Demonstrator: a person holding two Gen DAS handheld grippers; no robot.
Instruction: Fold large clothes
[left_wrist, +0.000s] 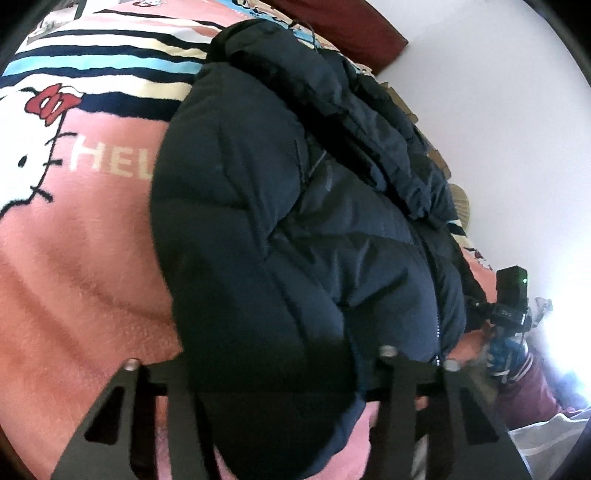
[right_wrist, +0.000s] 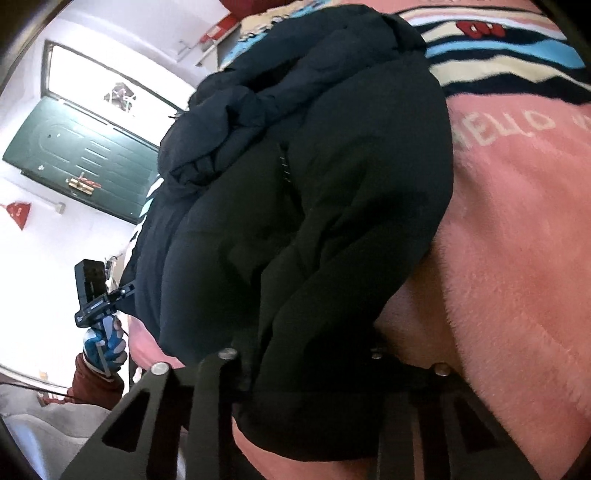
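Left wrist: puffer jacket (left_wrist: 295, 221) lies on pink blanket (left_wrist: 74, 277).

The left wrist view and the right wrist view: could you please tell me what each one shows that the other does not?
Only the left wrist view shows the cat face with a red bow on the blanket and the other claw's camera unit with a green light.

Only the right wrist view shows a green door and a gloved hand holding the other handle.

Both show the dark puffer jacket bunched on the pink blanket, with each view's own claw at the bottom edge against the fabric.
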